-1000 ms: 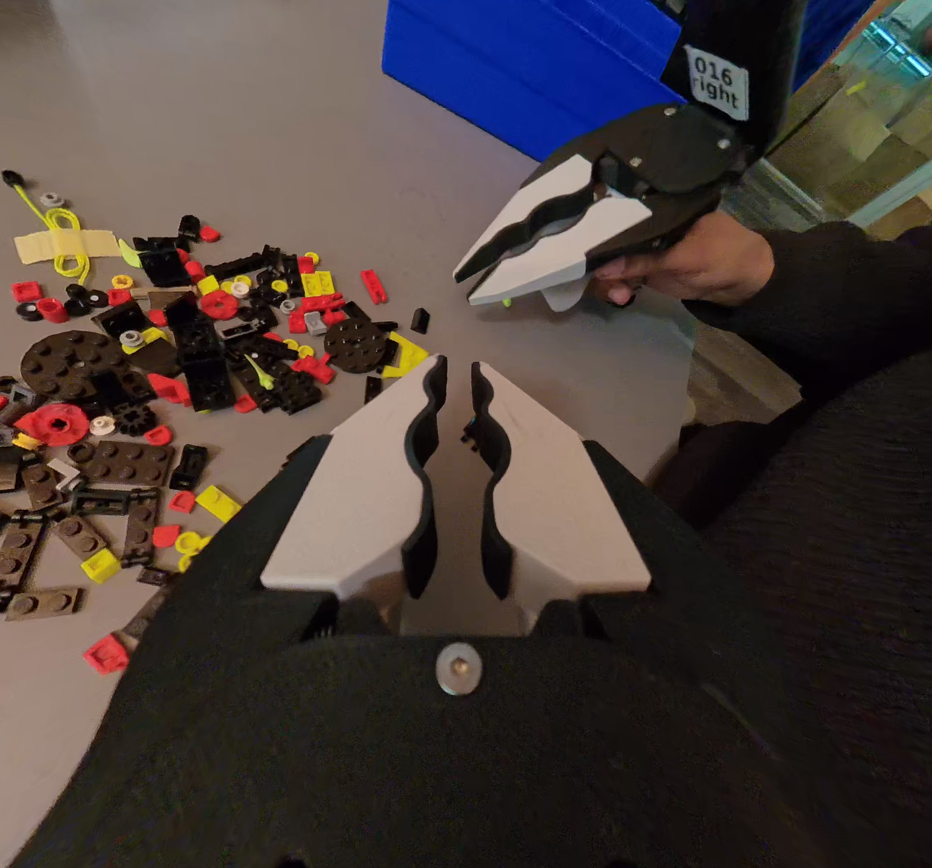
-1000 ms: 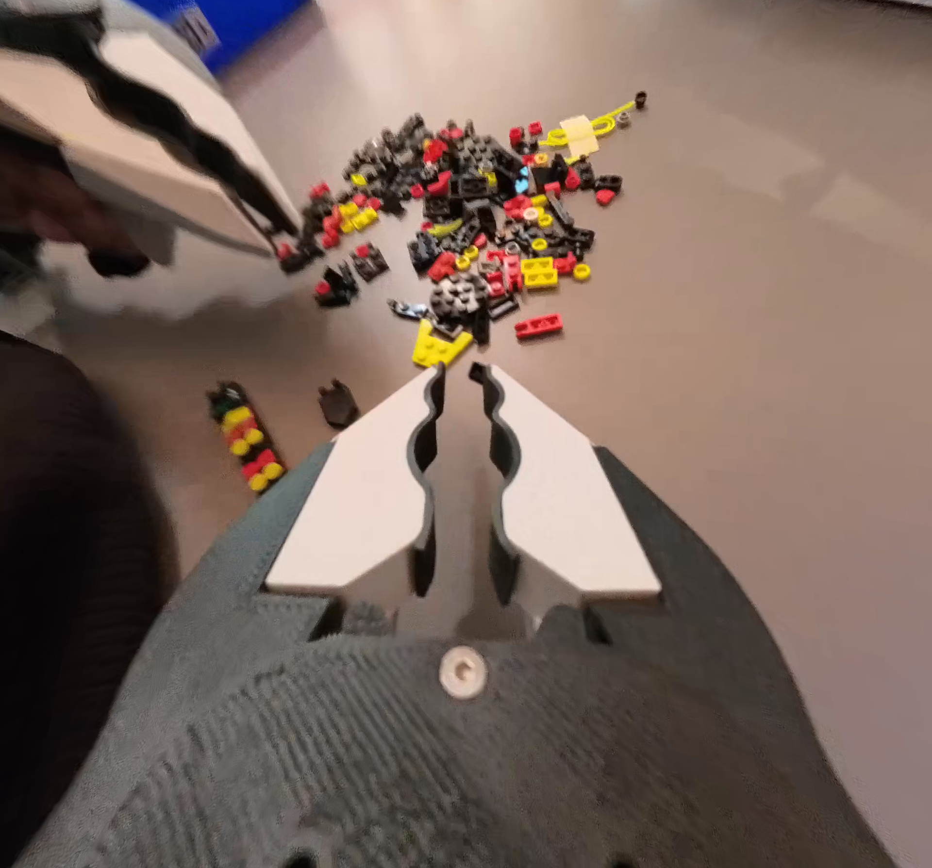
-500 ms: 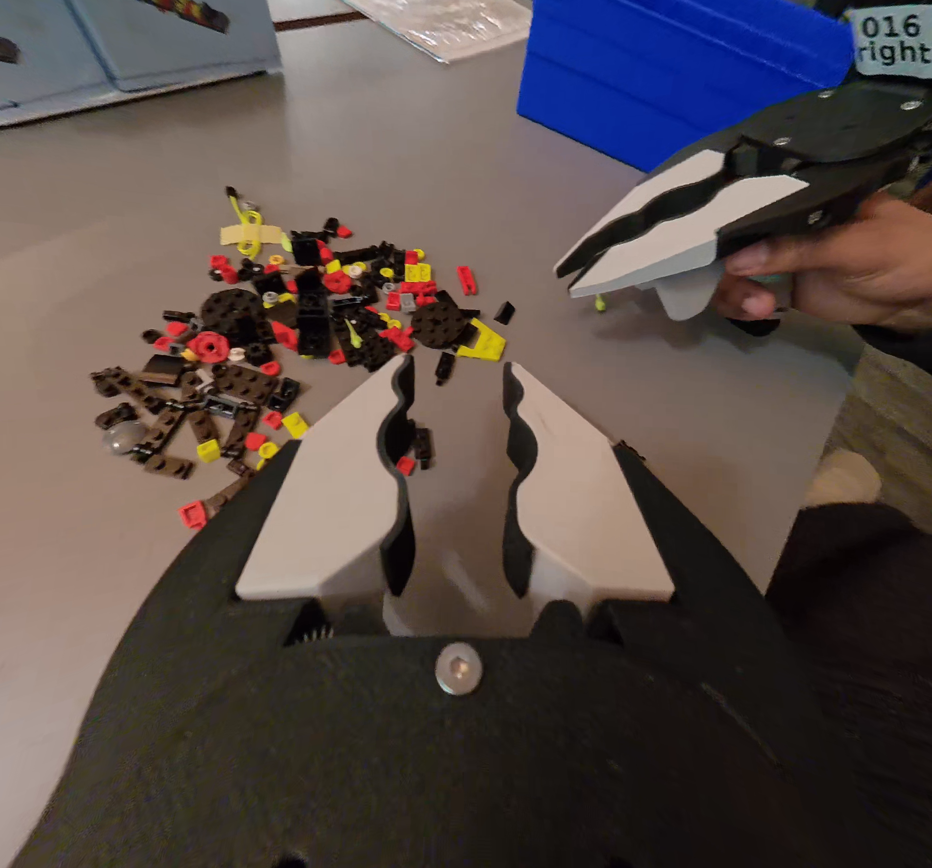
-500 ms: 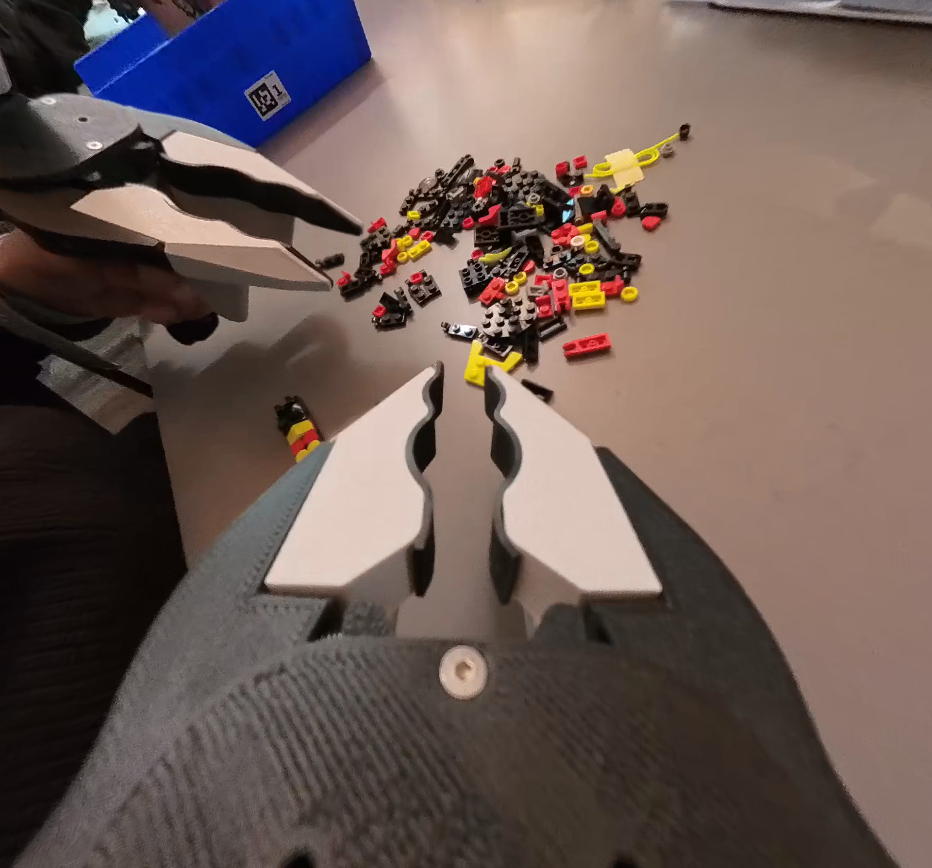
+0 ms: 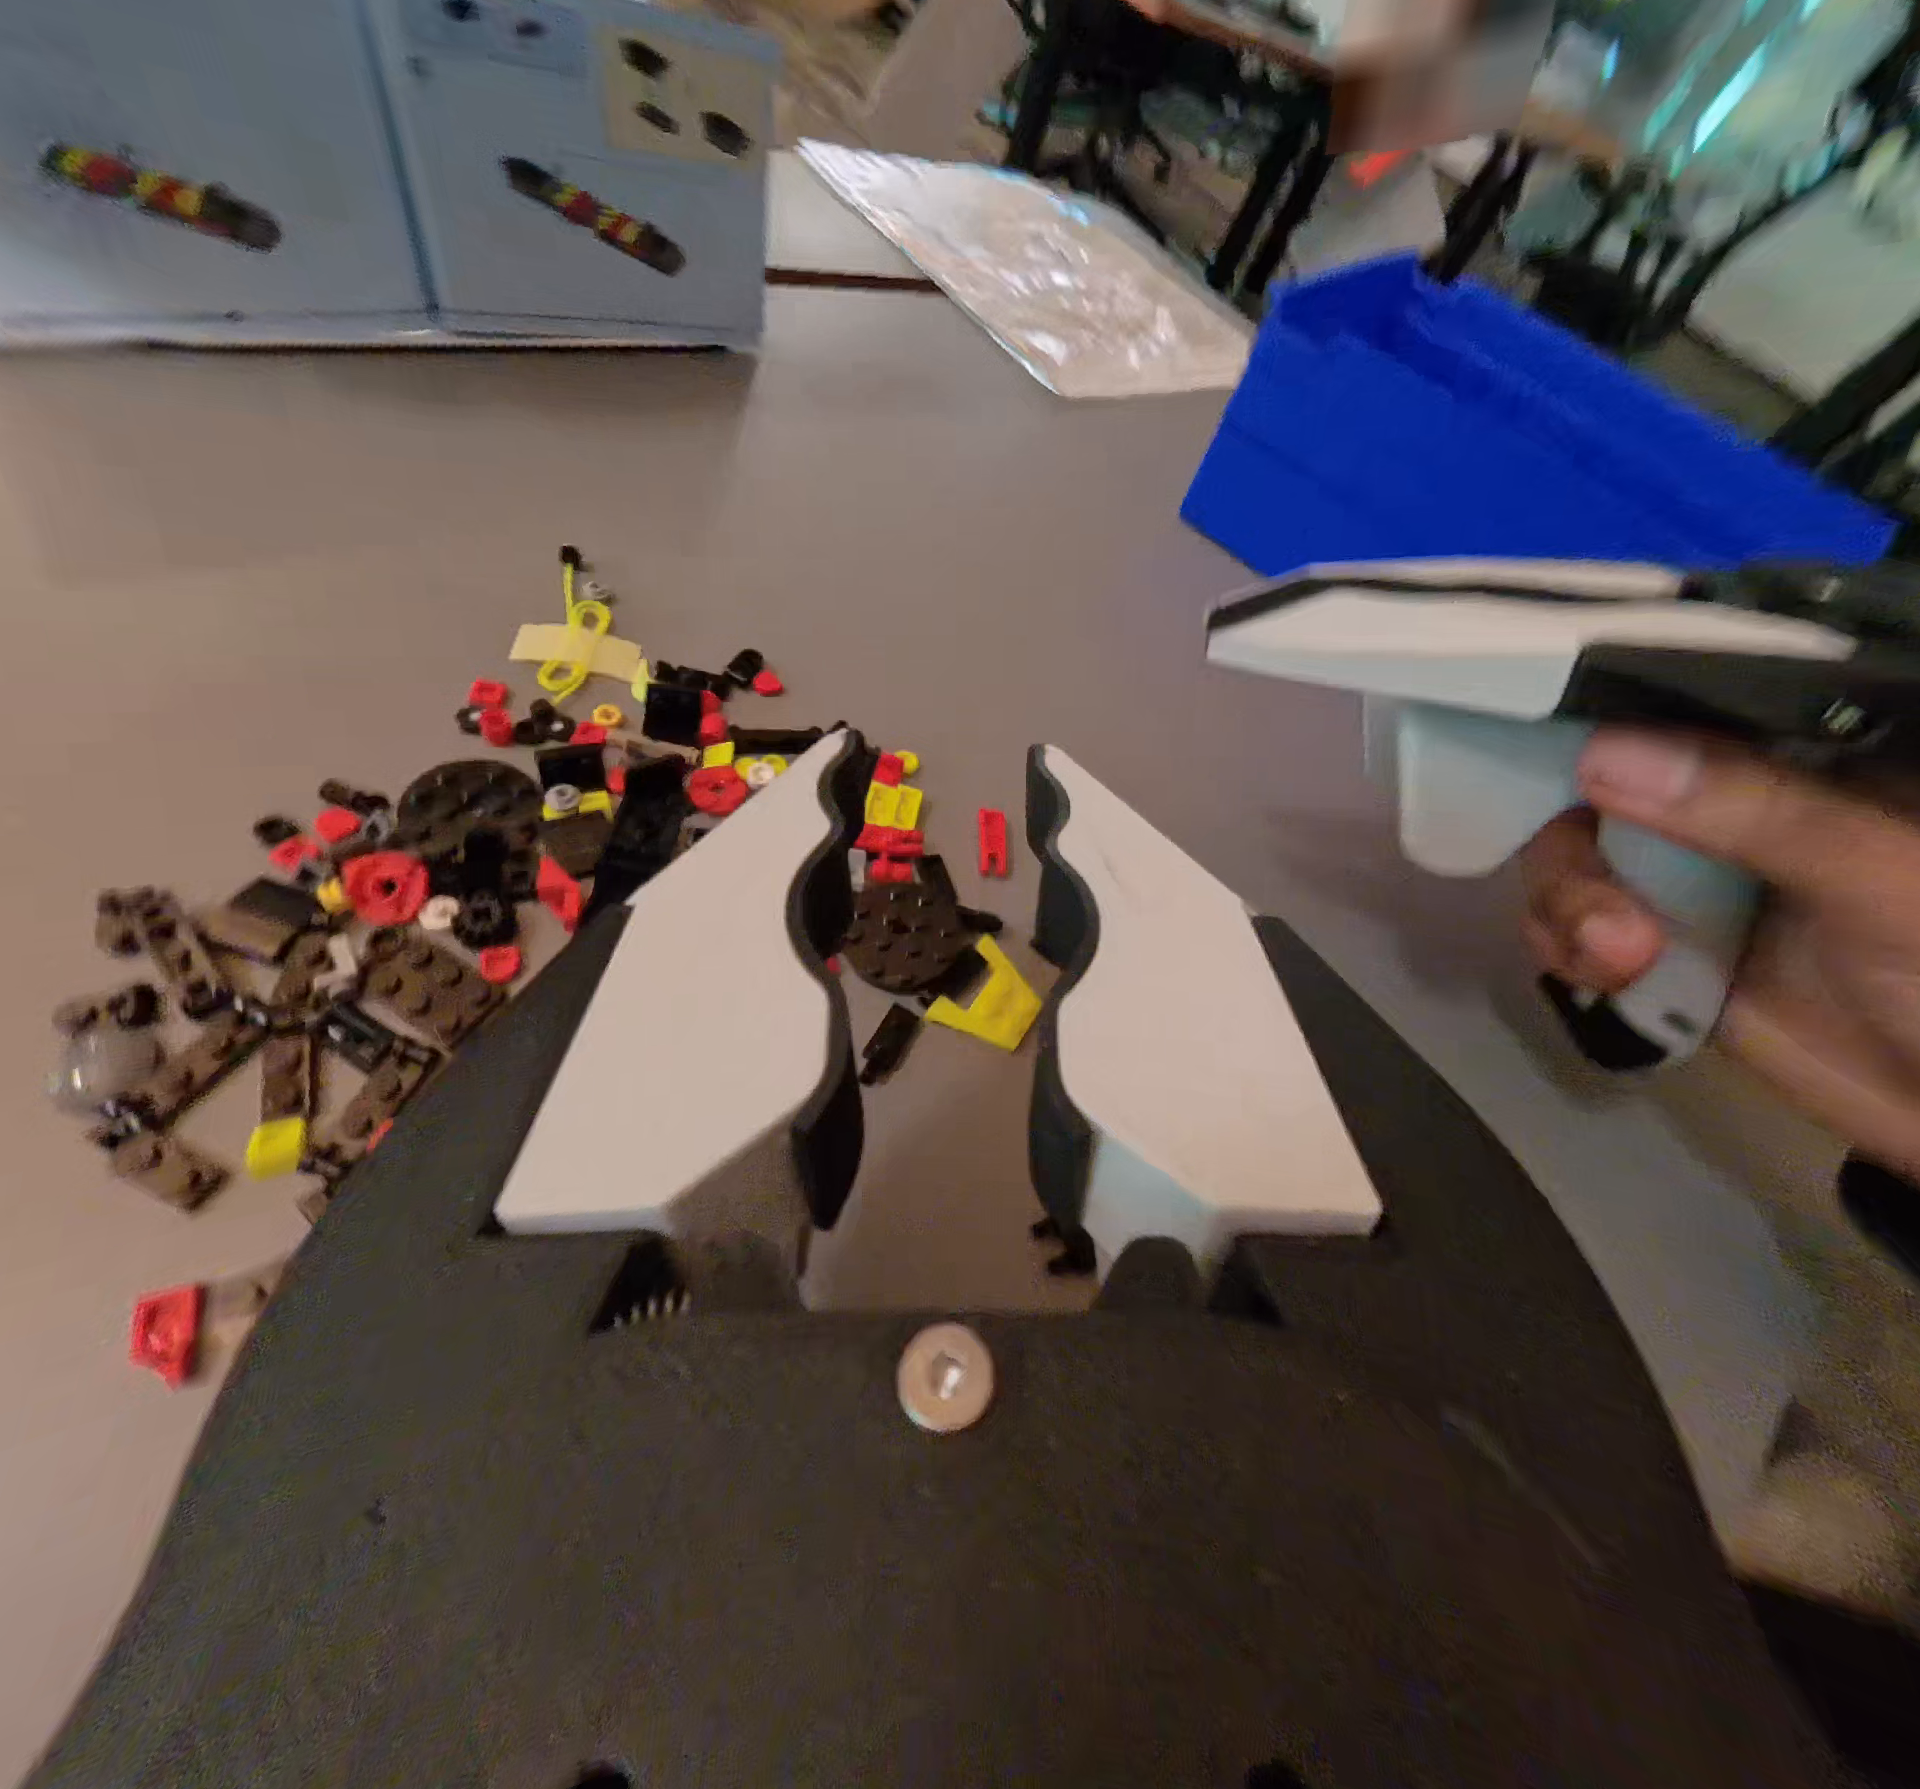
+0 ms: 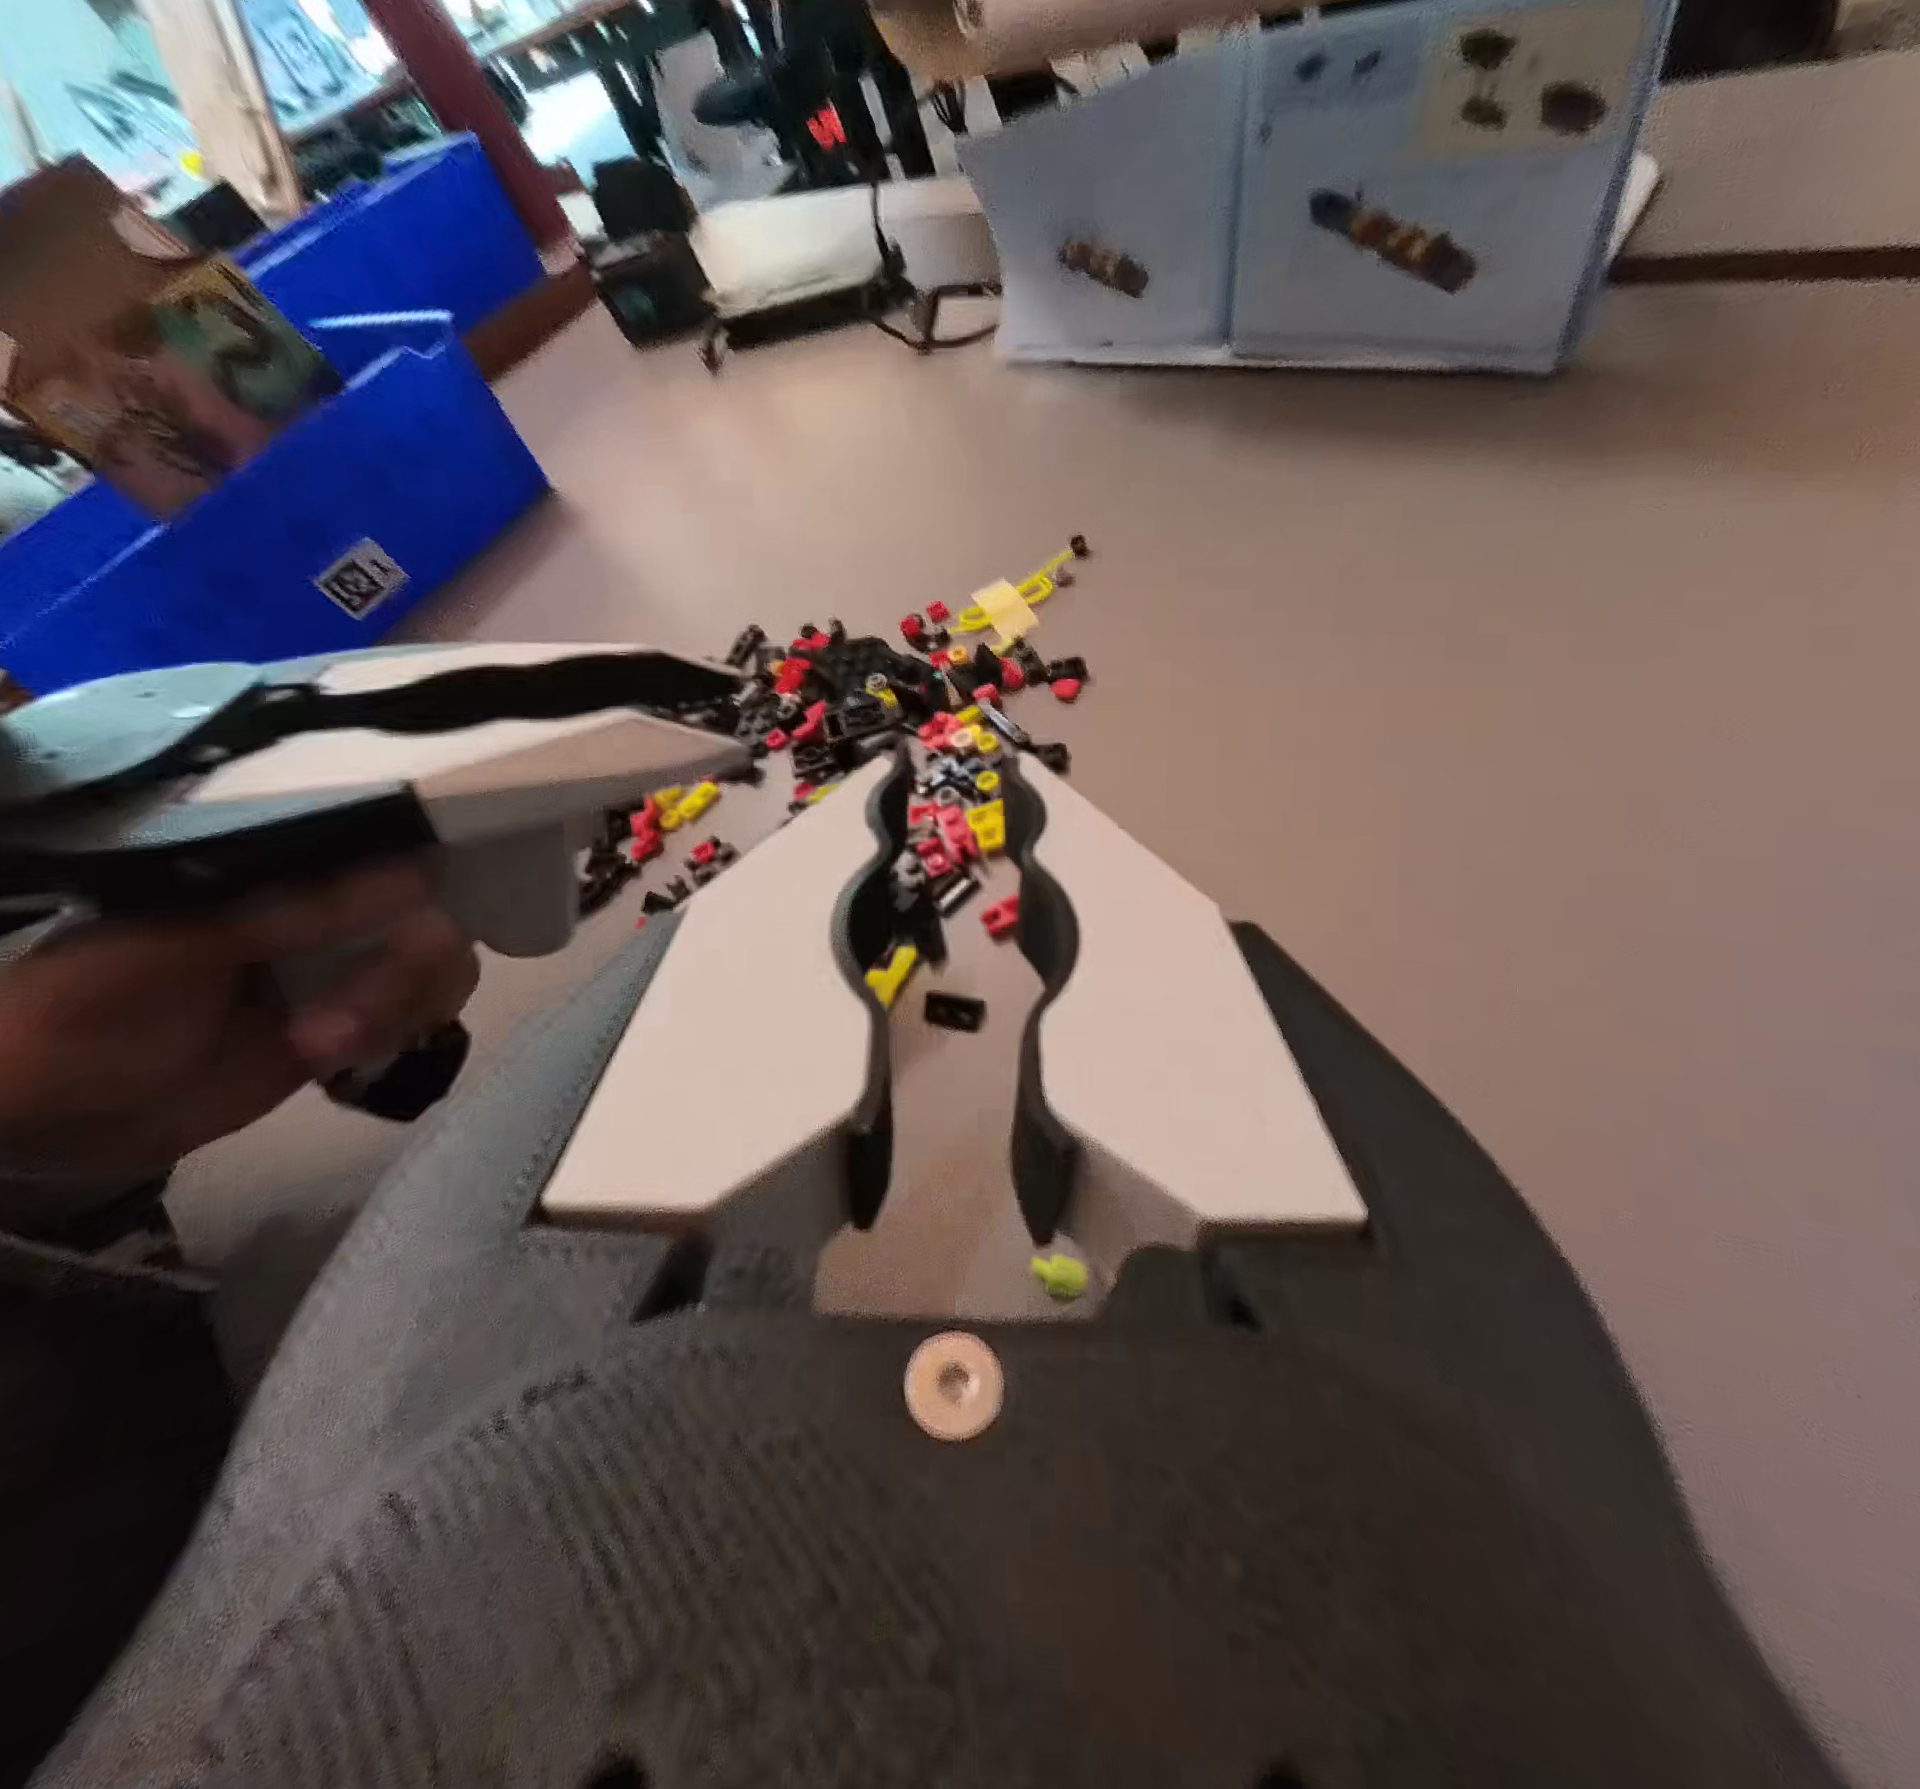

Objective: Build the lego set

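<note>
A pile of loose Lego pieces (image 5: 582,866) in black, red and yellow lies on the grey table; it also shows in the right wrist view (image 6: 914,721). My left gripper (image 5: 940,752) is open and empty, held above the pile's near right edge, over a round black plate (image 5: 904,939) and a yellow wedge plate (image 5: 987,1007). My right gripper (image 6: 958,763) is open and empty, above the pile's near side. A small black piece (image 6: 954,1010) lies between its fingers. Each gripper shows beside the other: the right one (image 5: 1226,622), the left one (image 6: 727,716).
A blue bin (image 5: 1455,451) stands at the back right, with a box in it (image 6: 135,357). An open instruction booklet (image 5: 364,150) stands behind the pile. A clear plastic bag (image 5: 1039,285) lies beside it. A lime-green piece (image 6: 1060,1274) shows at the base of the right gripper's finger gap.
Both grippers have tilted up and pulled back, so the room behind the table now shows. The left jaws opened wide. The right jaws opened a little.
</note>
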A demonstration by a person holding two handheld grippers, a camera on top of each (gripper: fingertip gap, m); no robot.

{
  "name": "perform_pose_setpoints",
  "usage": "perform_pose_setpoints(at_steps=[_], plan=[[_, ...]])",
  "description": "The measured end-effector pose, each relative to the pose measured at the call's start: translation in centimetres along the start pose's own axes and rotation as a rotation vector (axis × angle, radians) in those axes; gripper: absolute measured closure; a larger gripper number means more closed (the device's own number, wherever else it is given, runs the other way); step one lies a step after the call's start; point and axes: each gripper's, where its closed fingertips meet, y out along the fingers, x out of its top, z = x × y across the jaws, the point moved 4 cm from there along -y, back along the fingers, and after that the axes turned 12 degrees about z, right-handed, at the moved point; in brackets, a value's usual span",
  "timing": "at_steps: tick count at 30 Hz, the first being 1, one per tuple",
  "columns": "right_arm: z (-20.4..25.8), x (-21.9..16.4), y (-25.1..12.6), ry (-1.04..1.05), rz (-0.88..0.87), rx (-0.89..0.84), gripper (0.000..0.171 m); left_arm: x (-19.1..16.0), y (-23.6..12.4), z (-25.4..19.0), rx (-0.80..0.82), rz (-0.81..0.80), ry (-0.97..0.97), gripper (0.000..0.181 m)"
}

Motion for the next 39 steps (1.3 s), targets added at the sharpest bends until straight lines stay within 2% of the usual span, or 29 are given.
perform_pose_setpoints(at_steps=[2,4,7,9,12,16,18,20,23,27,29,33,36,37,39], plan=[[0.1,-0.5,0.1,-0.057,0.026,0.002,0.151,-0.3,0.2,0.7,0.064,0.042,0.119,0.153],[-0.5,-1.5,0.3,-0.106,0.104,-0.056,0.151,-0.2,-0.6,2.7,0.117,0.034,0.143,0.163],[0.2,-2.3,0.4,-0.099,0.097,-0.042,0.151,-0.1,-3.3,6.7,0.180,0.044,0.045,0.163],[0.8,-2.8,0.4,-0.093,0.079,-0.021,0.153,-0.6,-4.5,8.1,0.108,0.060,-0.086,0.158],[1.1,-3.0,0.7,-0.121,0.116,0.007,0.152,-0.7,-4.9,7.8,-0.050,0.023,-0.178,0.165],[0.3,-3.2,-0.7,-0.268,0.163,-0.081,0.152,-1.0,-4.1,7.3,-0.094,0.058,-0.091,0.168],[-0.3,-3.2,-1.7,-0.214,0.147,-0.083,0.155,-0.9,-4.6,6.4,-0.152,0.033,-0.108,0.171],[0.1,-2.9,-2.6,-0.147,0.110,-0.001,0.155,-0.8,-5.1,5.8,-0.182,-0.007,-0.117,0.179],[0.3,-2.0,-2.7,-0.150,0.022,0.040,0.156,-0.2,-4.9,5.2,-0.162,-0.038,-0.038,0.181],[0.4,-1.4,-1.4,-0.252,0.047,0.022,0.154,1.5,-4.1,4.6,-0.154,-0.101,0.023,0.178],[1.0,-2.0,-1.2,-0.256,0.102,0.051,0.151,0.7,-3.5,4.6,-0.139,-0.042,0.027,0.172],[3.8,-3.8,-3.8,-0.213,0.030,0.093,0.150,-2.5,-6.9,3.2,-0.177,-0.018,-0.091,0.171],[5.8,-4.4,-5.3,-0.187,0.001,0.100,0.150,-2.3,-10.2,2.0,-0.288,-0.127,-0.213,0.171],[6.4,-4.3,-5.4,-0.196,-0.029,0.108,0.151,-2.2,-10.5,2.0,-0.289,-0.153,-0.212,0.173],[6.6,-4.9,-4.7,-0.203,0.007,0.106,0.150,-3.0,-9.9,2.8,-0.232,-0.098,-0.184,0.172]])
